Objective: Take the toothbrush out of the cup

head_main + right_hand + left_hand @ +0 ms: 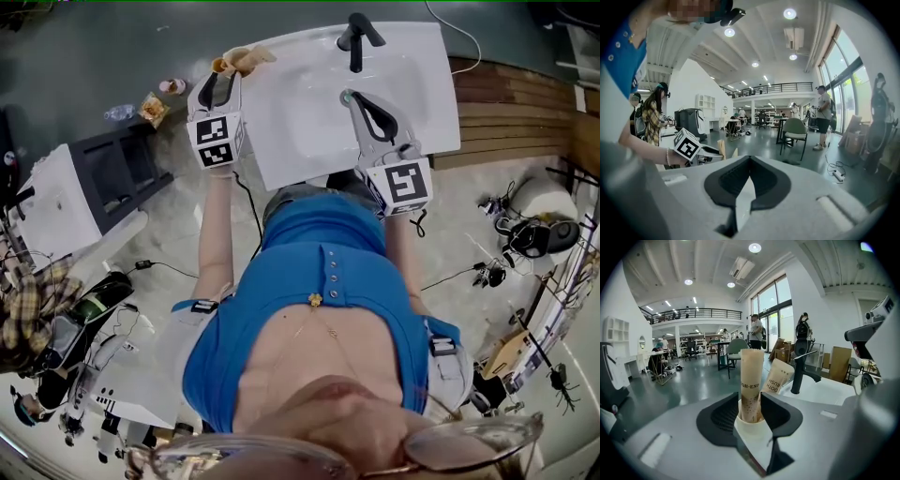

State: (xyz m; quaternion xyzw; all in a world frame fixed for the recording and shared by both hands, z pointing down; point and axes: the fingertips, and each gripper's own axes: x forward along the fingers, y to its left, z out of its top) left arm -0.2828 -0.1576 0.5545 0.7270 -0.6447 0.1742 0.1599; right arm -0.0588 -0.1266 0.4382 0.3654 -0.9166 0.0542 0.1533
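Two tan paper-sleeved toothbrushes [752, 376] stand in a round cream cup [750, 426] between the left gripper's [750, 397] spread, ribbed black jaws, while the right gripper's [749, 164] jaws press together, empty.

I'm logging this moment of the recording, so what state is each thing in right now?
left tongs: open, either side of the cup, not gripping.
right tongs: shut, empty.
cup: upright, between the left tongs.
upright toothbrush: paper-wrapped, standing in the cup.
second toothbrush: paper-wrapped, leaning right.
tap: no water seen running.
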